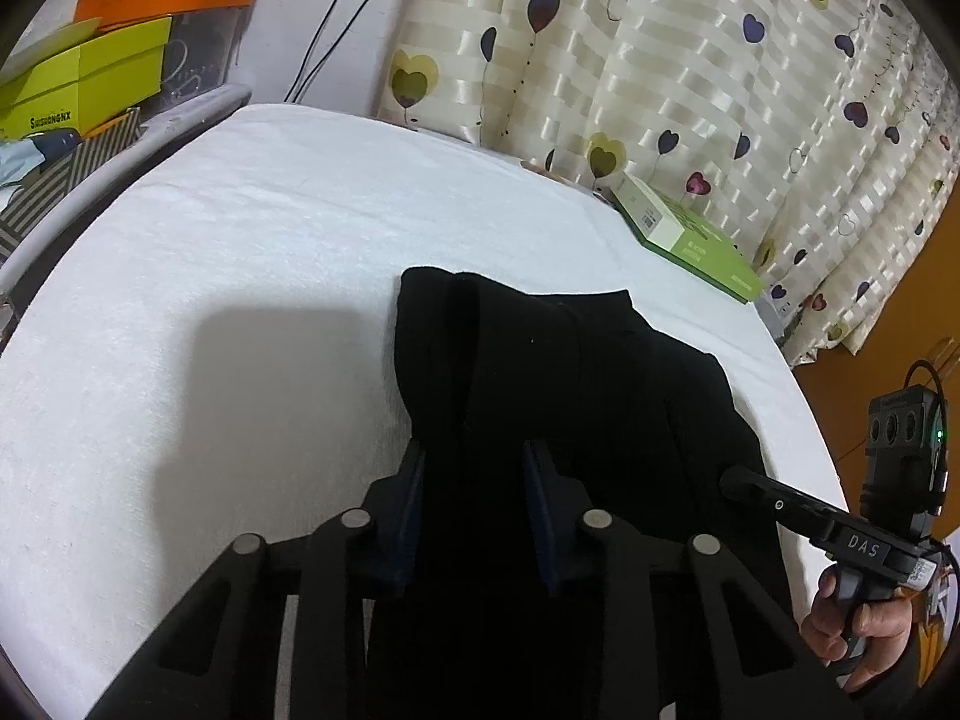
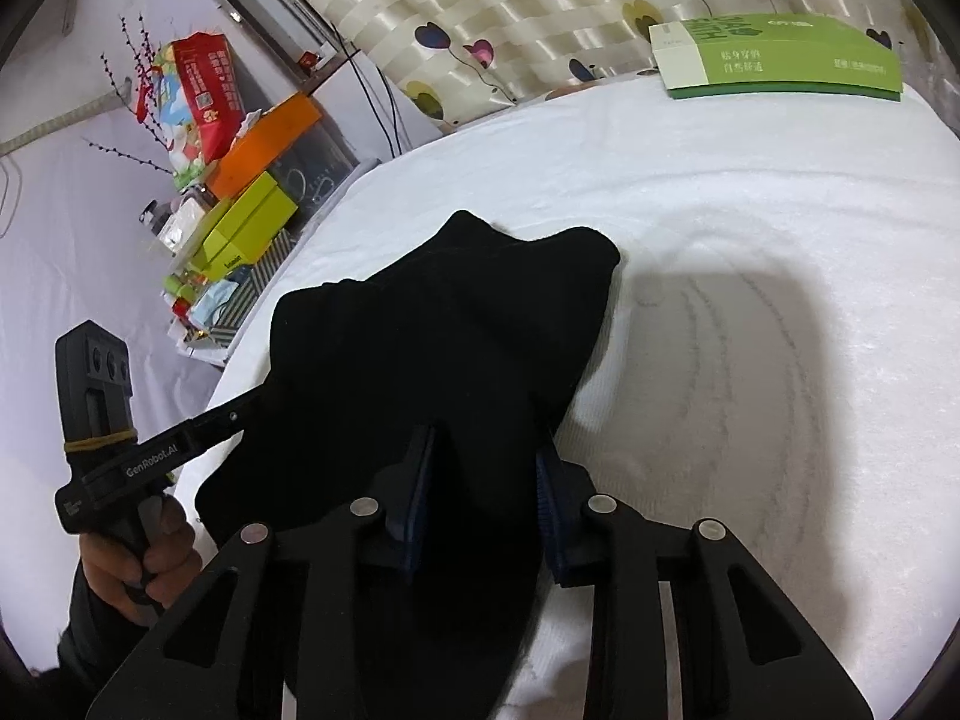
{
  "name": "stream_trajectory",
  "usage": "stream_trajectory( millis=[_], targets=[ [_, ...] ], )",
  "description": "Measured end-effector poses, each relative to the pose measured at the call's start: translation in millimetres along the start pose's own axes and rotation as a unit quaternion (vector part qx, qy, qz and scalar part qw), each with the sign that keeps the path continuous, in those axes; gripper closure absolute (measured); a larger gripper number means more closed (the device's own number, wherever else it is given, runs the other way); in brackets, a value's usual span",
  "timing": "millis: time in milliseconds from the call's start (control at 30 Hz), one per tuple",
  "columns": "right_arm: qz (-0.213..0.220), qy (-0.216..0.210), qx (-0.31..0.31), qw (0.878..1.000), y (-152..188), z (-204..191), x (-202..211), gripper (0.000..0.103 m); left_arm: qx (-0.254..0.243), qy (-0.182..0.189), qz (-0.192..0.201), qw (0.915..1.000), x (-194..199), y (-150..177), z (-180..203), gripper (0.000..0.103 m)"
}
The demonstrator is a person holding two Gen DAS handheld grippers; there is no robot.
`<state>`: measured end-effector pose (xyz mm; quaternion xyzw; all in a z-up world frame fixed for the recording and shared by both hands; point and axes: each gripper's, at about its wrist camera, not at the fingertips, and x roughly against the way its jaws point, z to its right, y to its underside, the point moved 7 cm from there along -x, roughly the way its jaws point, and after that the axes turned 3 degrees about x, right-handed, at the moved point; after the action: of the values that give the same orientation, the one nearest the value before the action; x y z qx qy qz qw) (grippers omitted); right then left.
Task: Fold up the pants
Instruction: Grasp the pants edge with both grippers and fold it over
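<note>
Black pants (image 1: 570,360) lie bunched in a folded heap on a white towel-covered surface (image 1: 240,240). My left gripper (image 1: 474,450) has its fingers pressed on a thick layer of the near edge of the cloth, which fills the gap between them. In the right wrist view the same pants (image 2: 432,312) run back from my right gripper (image 2: 485,447), which is likewise shut on the near edge. Each gripper shows in the other's view, held by a hand: the right gripper (image 1: 741,477) touches the pants' right side, and the left gripper (image 2: 240,408) touches their left side.
A green and white flat box (image 1: 684,234) (image 2: 780,54) lies at the far edge by the heart-patterned curtain (image 1: 690,60). Stacked yellow-green and orange boxes (image 1: 90,72) (image 2: 246,228) crowd a shelf beyond the left edge. Bare white towel (image 2: 750,210) spreads around the pants.
</note>
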<state>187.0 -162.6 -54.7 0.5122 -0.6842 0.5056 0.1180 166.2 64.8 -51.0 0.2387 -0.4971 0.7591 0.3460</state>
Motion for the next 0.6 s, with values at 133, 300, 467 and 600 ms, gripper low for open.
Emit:
stream_trajectory(
  millis=[133, 300, 467, 600],
  targets=[
    [0.007, -0.006, 0.0, 1.0, -4.9, -6.6, 5.6, 0.087, 0.003, 0.007, 0.013, 0.9999, 10.1, -6.4, 6.0, 0.081],
    [0.028, -0.021, 0.017, 0.999, -17.5, -28.6, 21.2, 0.089, -0.017, 0.012, 0.031, 0.9993, 29.0, -16.6, 20.7, 0.088],
    [0.039, -0.035, 0.038, 0.998, -35.1, -51.5, 25.4, 0.09, -0.026, 0.008, 0.051, 0.9983, 44.6, -36.2, 20.8, 0.089],
    [0.042, -0.048, 0.046, 0.997, -52.7, -67.0, 14.4, 0.09, -0.022, -0.003, 0.07, 0.9973, 57.2, -57.3, 3.7, 0.088]
  ],
)
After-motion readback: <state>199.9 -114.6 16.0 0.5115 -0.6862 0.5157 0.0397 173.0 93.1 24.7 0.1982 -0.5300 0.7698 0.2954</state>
